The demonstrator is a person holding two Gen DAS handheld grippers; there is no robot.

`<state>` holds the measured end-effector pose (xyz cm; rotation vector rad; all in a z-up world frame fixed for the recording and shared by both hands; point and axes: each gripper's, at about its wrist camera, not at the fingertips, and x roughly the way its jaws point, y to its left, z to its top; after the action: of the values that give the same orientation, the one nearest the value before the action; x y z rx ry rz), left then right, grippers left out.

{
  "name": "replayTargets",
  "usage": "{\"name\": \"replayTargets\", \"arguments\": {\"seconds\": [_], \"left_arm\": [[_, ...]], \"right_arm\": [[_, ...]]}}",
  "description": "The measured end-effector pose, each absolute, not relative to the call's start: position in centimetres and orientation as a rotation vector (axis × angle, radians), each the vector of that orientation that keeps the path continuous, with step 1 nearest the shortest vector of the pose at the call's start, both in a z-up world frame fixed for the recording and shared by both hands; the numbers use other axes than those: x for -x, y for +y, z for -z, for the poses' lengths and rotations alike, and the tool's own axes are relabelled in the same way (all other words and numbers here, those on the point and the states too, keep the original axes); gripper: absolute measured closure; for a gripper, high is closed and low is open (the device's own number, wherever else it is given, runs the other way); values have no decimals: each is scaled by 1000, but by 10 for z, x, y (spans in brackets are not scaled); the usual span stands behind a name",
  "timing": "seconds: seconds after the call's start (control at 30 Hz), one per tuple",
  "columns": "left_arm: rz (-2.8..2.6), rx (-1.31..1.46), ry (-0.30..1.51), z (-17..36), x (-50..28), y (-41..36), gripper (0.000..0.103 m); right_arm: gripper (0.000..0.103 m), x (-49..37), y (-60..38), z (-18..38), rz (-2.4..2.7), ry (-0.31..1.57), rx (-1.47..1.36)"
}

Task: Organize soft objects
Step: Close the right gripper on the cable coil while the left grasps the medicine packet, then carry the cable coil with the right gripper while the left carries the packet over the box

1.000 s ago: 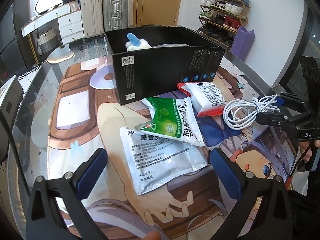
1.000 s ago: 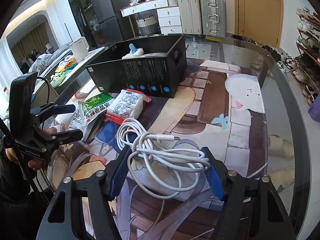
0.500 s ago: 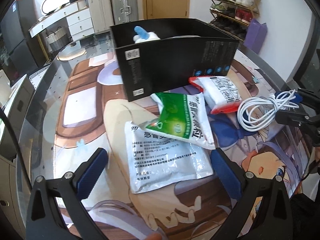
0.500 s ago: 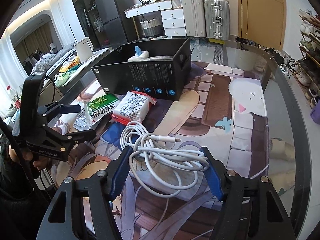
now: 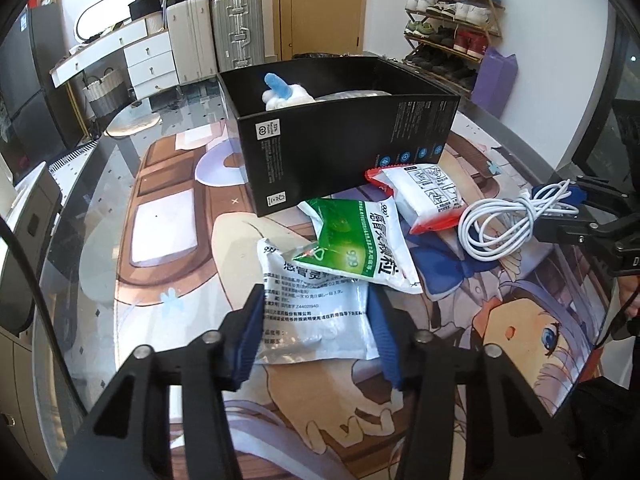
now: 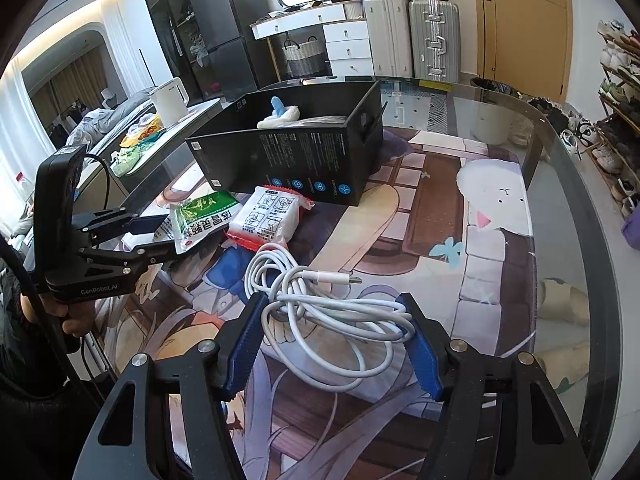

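My left gripper (image 5: pixel 316 324) clamped on silver pouch (image 5: pixel 312 320), green pouch (image 5: pixel 360 248) overlapping at 1 o'clock; my right gripper (image 6: pixel 336 336) clamped on white cable (image 6: pixel 328 300); black box (image 6: pixel 296 160) at 12 o'clock.

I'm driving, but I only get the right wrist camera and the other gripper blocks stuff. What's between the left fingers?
Observer: A flat silver pouch with black print. The left gripper has a finger against each of the pouch's side edges.
Child: Is anything lying on top of it?
Observer: Yes. The green pouch lies across its far end, beyond the fingertips.
Child: Is the red snack thing on it too?
Observer: No. The red-edged packet lies farther back by the black box, clear of the silver pouch.
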<state>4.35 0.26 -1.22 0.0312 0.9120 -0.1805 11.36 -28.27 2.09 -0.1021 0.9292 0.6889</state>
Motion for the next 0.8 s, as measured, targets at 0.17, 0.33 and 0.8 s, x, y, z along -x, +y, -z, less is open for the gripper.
{"name": "replayTargets", "arguments": {"seconds": [0.17, 0.33, 0.8], "left_arm": [[213, -17, 902, 8, -39, 3, 58], [221, -13, 885, 1, -33, 5, 59], [251, 31, 805, -26, -21, 13, 59]], "right_arm": [[41, -112, -284, -25, -701, 916, 97], [42, -110, -286, -28, -707, 905, 97], [43, -103, -292, -49, -729, 846, 62]]}}
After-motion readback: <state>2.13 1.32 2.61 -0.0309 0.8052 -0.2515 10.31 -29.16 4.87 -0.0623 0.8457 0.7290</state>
